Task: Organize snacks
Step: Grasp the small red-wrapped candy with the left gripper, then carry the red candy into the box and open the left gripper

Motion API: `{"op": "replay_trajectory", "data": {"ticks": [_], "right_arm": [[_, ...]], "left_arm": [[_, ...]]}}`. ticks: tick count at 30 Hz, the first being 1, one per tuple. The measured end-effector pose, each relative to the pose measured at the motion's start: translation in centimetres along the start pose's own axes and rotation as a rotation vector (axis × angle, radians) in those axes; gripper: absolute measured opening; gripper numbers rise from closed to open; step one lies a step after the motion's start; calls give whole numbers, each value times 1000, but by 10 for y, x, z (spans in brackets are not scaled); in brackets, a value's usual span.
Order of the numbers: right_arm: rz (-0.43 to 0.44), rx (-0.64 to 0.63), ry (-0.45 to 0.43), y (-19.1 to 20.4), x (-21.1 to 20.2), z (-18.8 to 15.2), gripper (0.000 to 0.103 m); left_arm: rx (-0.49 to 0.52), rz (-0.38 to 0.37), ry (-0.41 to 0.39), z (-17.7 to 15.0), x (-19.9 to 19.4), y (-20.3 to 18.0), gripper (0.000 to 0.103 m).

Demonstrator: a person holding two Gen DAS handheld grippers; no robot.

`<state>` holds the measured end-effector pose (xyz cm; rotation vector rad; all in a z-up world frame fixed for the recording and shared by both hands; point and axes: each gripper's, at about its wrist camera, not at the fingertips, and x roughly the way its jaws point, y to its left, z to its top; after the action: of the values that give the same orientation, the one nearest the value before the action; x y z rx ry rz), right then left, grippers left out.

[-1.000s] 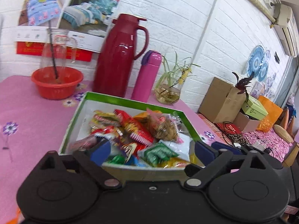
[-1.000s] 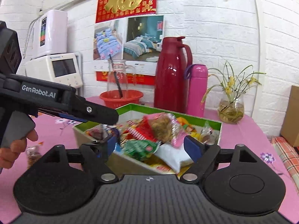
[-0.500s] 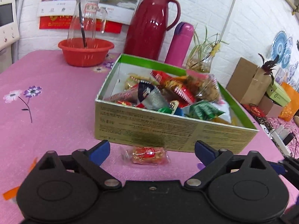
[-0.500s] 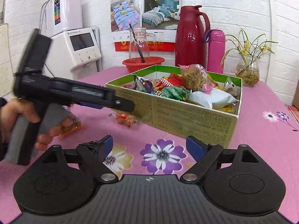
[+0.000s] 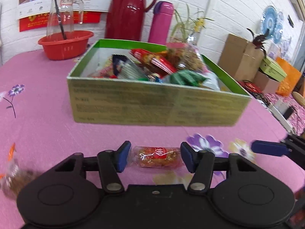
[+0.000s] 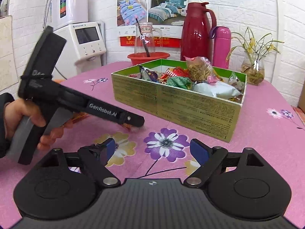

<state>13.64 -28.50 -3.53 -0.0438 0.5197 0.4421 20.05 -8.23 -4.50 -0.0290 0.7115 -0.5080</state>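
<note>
The left gripper (image 5: 155,159) straddles a crinkly red-wrapped snack bar (image 5: 159,156), pads apart from it; the right gripper (image 6: 152,150) gapes empty near the cardboard box (image 6: 177,103).

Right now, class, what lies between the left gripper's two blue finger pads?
A red-wrapped snack bar lies on the pink tablecloth between them, seen in the left wrist view.

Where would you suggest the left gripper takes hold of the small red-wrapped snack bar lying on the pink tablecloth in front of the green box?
I would grip the small red-wrapped snack bar across its two short ends, coming down from above. It lies flat and crosswise between the open left gripper pads, one pad already beside each crimped end, so closing should catch it. Squeeze gently; the wrapper looks soft.
</note>
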Motion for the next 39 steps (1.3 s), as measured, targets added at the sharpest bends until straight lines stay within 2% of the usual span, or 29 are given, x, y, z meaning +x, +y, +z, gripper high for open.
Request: {"op": "replay_trajectory", "data": {"ticks": [5, 10, 19, 20, 22, 23, 25, 29, 31, 39], "right_arm": [[33, -33, 24, 8, 0, -3, 103], [50, -51, 56, 18, 11, -2, 103], [52, -57, 111, 33, 32, -3, 103], [42, -58, 107, 34, 32, -2, 101], [37, -56, 102, 34, 34, -1, 75], [35, -54, 99, 34, 35, 0, 68], [23, -51, 95, 34, 35, 0, 62], [32, -46, 86, 34, 30, -1, 52], [43, -47, 76, 36, 26, 1, 36], [16, -43, -23, 33, 11, 21, 34]], "left_arm": [[-32, -68, 2, -14, -22, -7, 24], [-160, -134, 27, -17, -31, 6, 26], [-224, -176, 40, -18, -30, 15, 26], [-222, -179, 38, -18, -29, 15, 25], [-211, -182, 35, -18, -27, 12, 22], [-204, -183, 41, -18, -25, 10, 20], [-195, -180, 36, -20, -24, 7, 22], [-207, -190, 28, -21, -26, 5, 21], [-203, -206, 22, -18, -29, 2, 20], [-131, -233, -71, 11, -48, -20, 19]]}}
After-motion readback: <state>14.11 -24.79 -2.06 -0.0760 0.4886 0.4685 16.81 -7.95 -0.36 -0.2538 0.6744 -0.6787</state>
